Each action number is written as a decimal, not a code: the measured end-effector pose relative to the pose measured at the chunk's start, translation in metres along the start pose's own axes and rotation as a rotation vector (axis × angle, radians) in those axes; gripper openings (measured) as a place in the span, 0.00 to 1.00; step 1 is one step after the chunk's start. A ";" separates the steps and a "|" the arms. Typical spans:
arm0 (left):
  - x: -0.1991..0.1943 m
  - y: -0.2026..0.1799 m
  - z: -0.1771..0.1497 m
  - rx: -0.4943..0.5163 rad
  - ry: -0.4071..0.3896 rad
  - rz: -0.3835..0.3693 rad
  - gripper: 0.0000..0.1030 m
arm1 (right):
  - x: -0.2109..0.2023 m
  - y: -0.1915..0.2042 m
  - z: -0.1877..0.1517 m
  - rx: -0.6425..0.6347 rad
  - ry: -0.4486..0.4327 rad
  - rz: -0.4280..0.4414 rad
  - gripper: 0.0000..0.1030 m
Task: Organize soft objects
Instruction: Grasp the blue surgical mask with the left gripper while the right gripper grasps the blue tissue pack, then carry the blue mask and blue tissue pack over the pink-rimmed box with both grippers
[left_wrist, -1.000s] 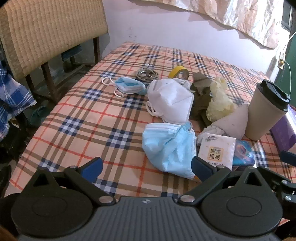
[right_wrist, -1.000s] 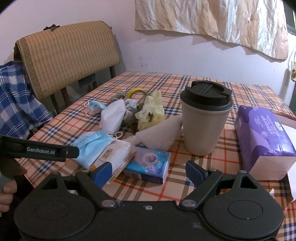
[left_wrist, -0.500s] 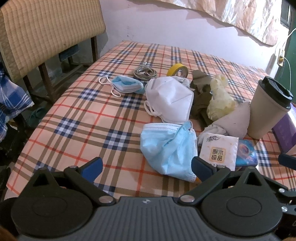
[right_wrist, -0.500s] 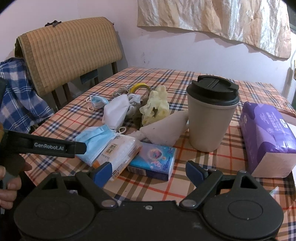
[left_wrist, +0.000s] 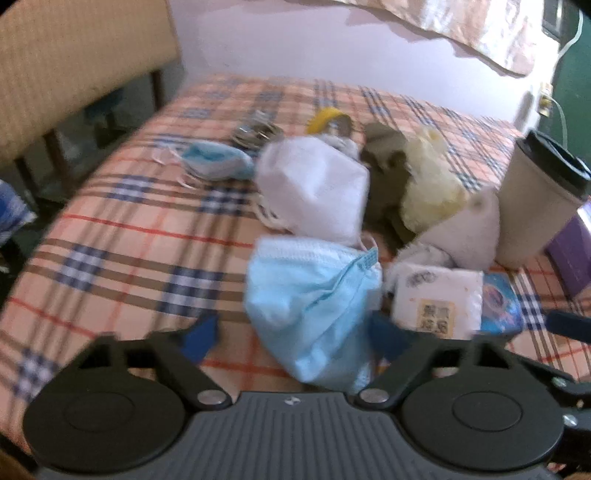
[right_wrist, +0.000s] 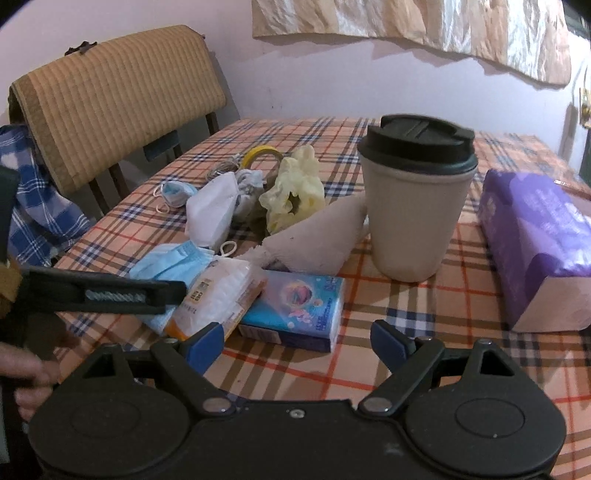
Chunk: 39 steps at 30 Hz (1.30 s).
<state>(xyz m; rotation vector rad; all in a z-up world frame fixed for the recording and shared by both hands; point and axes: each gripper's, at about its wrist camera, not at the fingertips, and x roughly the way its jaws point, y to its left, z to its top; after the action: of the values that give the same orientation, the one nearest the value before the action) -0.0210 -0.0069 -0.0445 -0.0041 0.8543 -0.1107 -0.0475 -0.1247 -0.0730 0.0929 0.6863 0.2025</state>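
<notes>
Closing left gripper (left_wrist: 291, 338) around blue mask (left_wrist: 314, 306) (pads not yet pressing), risking snagging tissue pack (left_wrist: 437, 299) at three o'clock.

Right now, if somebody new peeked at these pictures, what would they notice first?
Probably the big beige cup with its black lid, standing tall right of the messy pile on the checked tablecloth. Next, the crumpled blue face mask at the pile's near edge, lying between the closing jaws of the left gripper. The purple tissue pack sits right of the cup.
</notes>
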 end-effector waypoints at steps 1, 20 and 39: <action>0.000 -0.002 -0.001 0.017 -0.022 0.007 0.59 | 0.003 0.000 0.001 -0.002 0.008 -0.010 0.98; -0.031 0.029 0.001 -0.123 -0.113 -0.030 0.27 | 0.051 0.014 0.013 -0.042 0.063 -0.025 0.99; -0.065 0.019 0.011 -0.124 -0.200 -0.057 0.23 | -0.007 -0.002 0.027 0.008 -0.075 -0.015 0.86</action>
<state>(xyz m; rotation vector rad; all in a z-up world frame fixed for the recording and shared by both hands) -0.0534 0.0182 0.0113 -0.1536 0.6604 -0.1085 -0.0355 -0.1291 -0.0481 0.1028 0.6134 0.1810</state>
